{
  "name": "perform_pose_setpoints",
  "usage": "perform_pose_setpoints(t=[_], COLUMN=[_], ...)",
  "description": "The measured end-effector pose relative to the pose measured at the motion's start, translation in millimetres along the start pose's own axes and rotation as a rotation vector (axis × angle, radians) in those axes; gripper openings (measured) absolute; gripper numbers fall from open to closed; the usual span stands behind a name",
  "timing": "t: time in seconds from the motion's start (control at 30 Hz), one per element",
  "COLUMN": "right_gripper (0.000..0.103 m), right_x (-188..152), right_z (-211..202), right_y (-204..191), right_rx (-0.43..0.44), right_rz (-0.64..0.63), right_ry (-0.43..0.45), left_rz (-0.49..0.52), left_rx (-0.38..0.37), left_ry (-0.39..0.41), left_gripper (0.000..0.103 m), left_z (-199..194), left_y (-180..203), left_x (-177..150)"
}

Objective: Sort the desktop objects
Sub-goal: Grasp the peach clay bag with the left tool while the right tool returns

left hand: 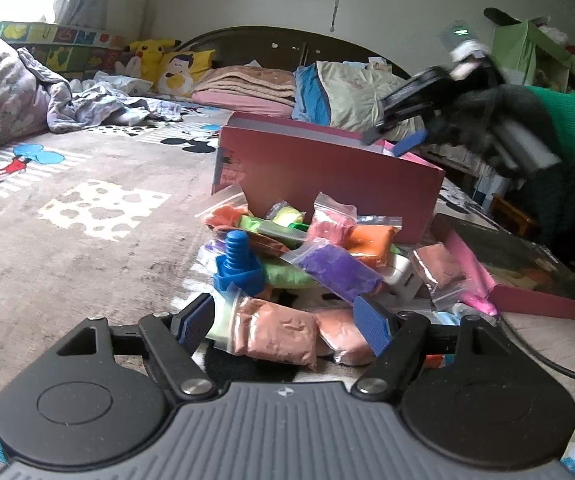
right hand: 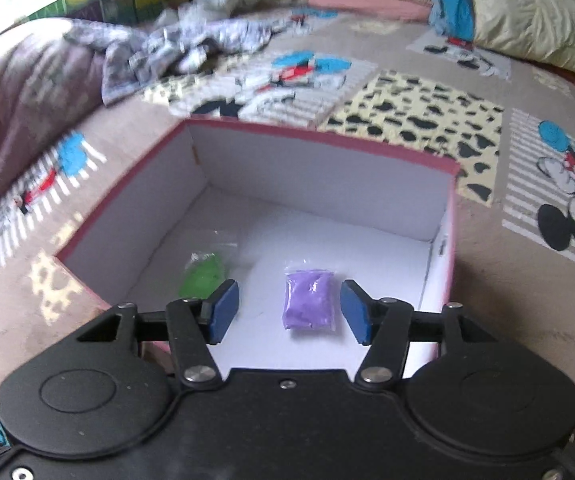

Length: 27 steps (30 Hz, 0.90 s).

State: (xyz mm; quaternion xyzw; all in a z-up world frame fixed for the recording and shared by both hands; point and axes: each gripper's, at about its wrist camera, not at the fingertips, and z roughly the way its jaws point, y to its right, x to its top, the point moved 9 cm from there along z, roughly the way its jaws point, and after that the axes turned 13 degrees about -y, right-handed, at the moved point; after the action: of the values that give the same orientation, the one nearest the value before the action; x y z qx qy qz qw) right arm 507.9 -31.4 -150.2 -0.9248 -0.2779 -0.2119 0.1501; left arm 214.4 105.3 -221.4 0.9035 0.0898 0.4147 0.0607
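A pile of small clay bags in several colours lies on the bed in front of a pink box. My left gripper is open, its blue pads either side of a brown clay bag at the pile's near edge. A blue toy bolt stands at the pile's left. My right gripper is open and empty above the pink box; it also shows in the left wrist view. Inside the box lie a purple bag and a green bag.
The box lid lies right of the pile, with a pink bag against it. A rumpled quilt, pillows and plush toys sit further back on the cartoon-print bedspread.
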Motion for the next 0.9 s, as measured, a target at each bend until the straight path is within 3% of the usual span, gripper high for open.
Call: perform_pose_setpoints(t=[0.17, 0.33, 0.67, 0.77, 0.83, 0.9], right_gripper=[0.058, 0.059, 0.060, 0.060, 0.060, 0.060], right_x=[-33, -80, -182, -204, -218, -228], right_z=[-37, -64, -69, -65, -63, -62], right_y=[2, 2, -12, -13, -13, -14], right_rx=[0.046, 0.065, 0.096, 0.136, 0.155, 0.173], right_rz=[0.034, 0.054, 0.107, 0.155, 0.186, 0.217], right_ry=[0.082, 0.135, 0.111, 0.104, 0.101, 0.102], left_rz=[0.006, 0.037, 0.207, 0.307, 0.300, 0.295], left_rx=[0.021, 0.016, 0.064, 0.104, 0.116, 0.111], left_ry=[-0.014, -0.084, -0.141, -0.165, -0.193, -0.200], left_gripper=[0.076, 0.076, 0.076, 0.076, 0.076, 0.069], left_z=[1, 15, 29, 35, 39, 40], left_y=[-6, -6, 12, 16, 11, 9], left_x=[3, 3, -6, -9, -11, -11])
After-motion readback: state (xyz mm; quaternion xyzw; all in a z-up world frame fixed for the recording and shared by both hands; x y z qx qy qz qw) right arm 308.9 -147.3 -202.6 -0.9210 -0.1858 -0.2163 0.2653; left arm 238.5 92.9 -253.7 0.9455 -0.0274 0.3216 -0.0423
